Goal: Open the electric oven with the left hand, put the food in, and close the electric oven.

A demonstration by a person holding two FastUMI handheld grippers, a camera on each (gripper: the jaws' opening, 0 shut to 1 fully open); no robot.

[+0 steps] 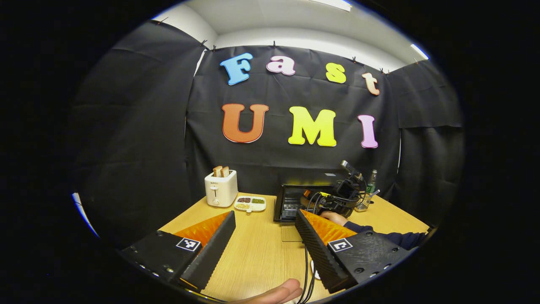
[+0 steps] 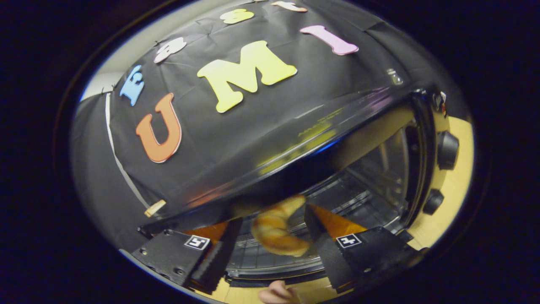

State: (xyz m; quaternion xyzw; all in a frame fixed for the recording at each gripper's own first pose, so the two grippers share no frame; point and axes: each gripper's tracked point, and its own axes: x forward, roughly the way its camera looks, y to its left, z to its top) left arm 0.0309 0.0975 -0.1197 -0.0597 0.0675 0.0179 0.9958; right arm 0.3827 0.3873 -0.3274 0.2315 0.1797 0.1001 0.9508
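On the wooden table (image 1: 261, 249) at the back of the booth, the electric oven (image 1: 291, 202) is standing with its door down, and the right gripper (image 2: 273, 236) is reaching into the mouth of it, presumably so the food lands on the wire rack (image 2: 350, 207) rather than on the door. The croissant (image 2: 276, 232) is sitting between its spread fingers, inside the cavity; it is blurred, and I judge it is dropping or just let go, since only one finger seems near it. The left gripper (image 1: 265, 236) is hanging back over the table with its fingers wide apart and holding nothing, likely waiting for the door. The toaster (image 1: 221, 188) and a small divided dish (image 1: 250, 204) are sitting off to the side, well clear.
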